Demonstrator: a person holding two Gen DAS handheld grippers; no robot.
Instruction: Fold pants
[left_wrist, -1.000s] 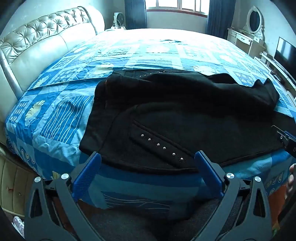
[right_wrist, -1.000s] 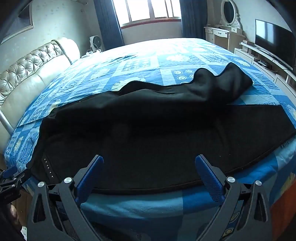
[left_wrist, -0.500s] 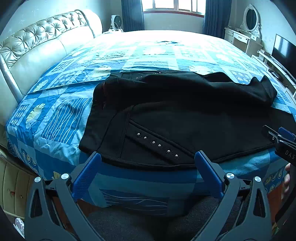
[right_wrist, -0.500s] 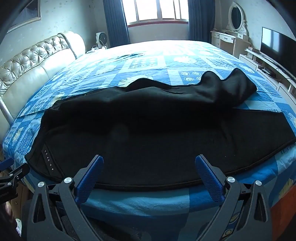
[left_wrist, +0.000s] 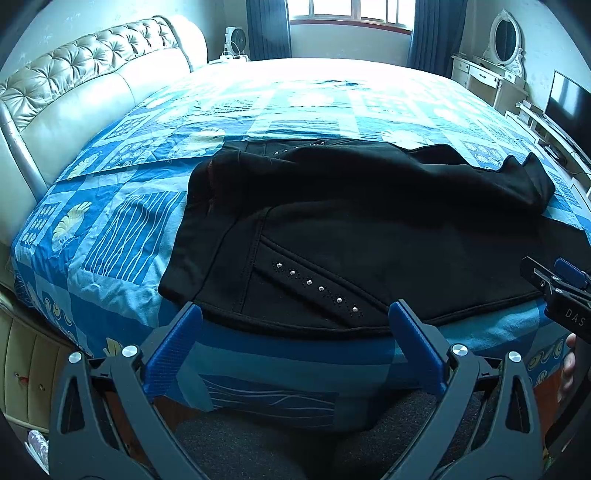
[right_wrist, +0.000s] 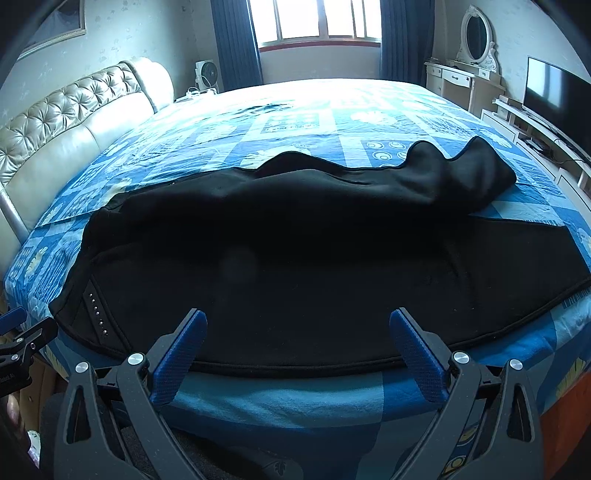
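The black pants (left_wrist: 369, 229) lie flat on the blue patterned bedspread (left_wrist: 122, 236), near edge just beyond both sets of jaws. The left gripper (left_wrist: 295, 325) and right gripper (right_wrist: 298, 330) are each spread wide, holding nothing. One leg is folded over the other (studded pocket (left_wrist: 317, 288) facing up at the waist end).

What we cannot make out

In the left wrist view, the pants (left_wrist: 369, 229) run off behind the right gripper (left_wrist: 554, 284), itself cut by the right edge. In the right wrist view we lose their folds in black shadow, and the left gripper (right_wrist: 22, 343) is clipped at the left edge.
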